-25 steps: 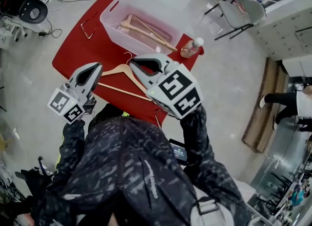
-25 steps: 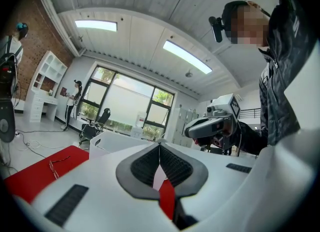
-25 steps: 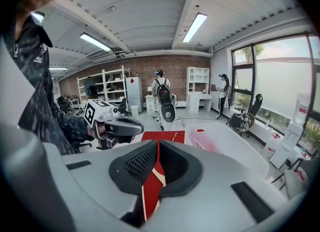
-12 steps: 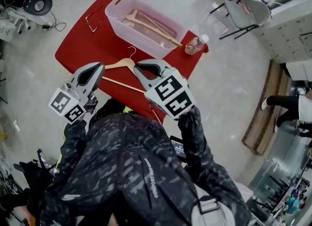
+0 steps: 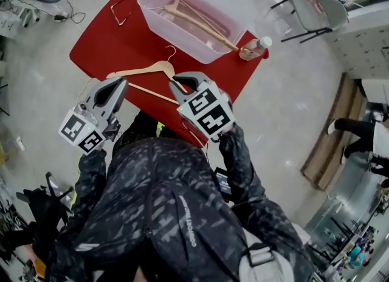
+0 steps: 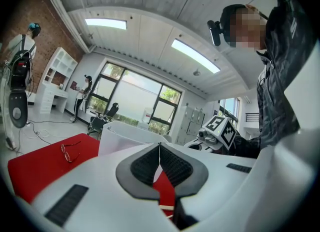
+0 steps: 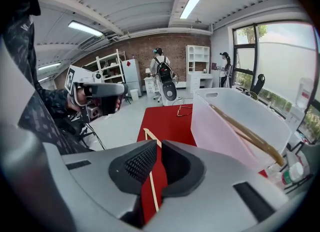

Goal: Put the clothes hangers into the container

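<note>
Lying flat on red counter [image 5: 100,50]: wooden hanger [image 5: 143,70], 12 o'clock of R tongs [image 5: 180,84].
R tongs and L tongs [image 5: 119,84] clenched, empty; container [image 5: 176,39] w/ 2nd hanger [image 5: 203,24] at 1 o'clock.

Head view looks steeply down; both low gripper views face the same container [image 5: 173,34].

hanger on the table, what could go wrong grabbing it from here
The right gripper is shut above the hanger; unless its jaws open first, it may just push the thin bar across the table. The bottle stands at the table's corner beside the container; a swinging hanger could knock it off.
</note>
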The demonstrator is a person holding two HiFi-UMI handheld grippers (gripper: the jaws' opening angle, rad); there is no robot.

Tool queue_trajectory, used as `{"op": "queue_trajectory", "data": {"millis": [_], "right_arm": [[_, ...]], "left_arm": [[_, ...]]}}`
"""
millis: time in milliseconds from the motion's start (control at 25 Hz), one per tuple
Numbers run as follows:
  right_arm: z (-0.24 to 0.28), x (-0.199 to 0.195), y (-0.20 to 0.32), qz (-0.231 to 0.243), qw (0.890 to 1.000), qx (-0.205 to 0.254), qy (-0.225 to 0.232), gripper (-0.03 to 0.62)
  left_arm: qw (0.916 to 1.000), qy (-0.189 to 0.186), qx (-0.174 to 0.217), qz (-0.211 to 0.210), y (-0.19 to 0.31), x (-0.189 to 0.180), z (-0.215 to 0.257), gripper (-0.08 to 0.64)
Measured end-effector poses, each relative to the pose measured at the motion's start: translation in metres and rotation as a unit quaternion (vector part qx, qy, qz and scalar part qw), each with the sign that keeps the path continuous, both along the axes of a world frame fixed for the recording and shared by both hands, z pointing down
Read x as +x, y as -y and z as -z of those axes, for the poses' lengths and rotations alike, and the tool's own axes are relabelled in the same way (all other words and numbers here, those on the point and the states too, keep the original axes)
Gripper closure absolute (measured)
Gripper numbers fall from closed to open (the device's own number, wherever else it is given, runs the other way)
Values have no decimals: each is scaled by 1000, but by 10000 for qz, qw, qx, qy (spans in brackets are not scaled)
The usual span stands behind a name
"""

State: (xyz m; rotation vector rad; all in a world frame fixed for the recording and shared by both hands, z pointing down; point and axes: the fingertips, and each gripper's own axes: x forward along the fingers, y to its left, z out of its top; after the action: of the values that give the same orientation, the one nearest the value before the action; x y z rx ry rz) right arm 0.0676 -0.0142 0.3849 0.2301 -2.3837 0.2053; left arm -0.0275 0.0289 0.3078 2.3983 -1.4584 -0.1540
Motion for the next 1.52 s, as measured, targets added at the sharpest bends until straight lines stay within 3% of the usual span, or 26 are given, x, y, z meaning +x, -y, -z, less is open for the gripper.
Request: {"op": "queue_trajectory", "data": {"millis": [240, 480, 880, 1520], "right_arm": [[-42, -11, -1, 80, 9993, -300, -219, 559], [-96, -16, 2, 23, 9969, -497, -609, 455], [-163, -11, 9, -130, 9907, -836, -1067, 430], [-252, -9, 44, -797, 9807, -1169, -1350, 387]], "left_arm": [[9998, -69, -177, 79, -4, -10, -19, 549], [9991, -142, -387, 94, -5, -23, -43, 549], [9978, -183, -635, -5, 7, -38, -79, 549], [9940, -406, -906, -456, 32, -32, -128, 549]]}}
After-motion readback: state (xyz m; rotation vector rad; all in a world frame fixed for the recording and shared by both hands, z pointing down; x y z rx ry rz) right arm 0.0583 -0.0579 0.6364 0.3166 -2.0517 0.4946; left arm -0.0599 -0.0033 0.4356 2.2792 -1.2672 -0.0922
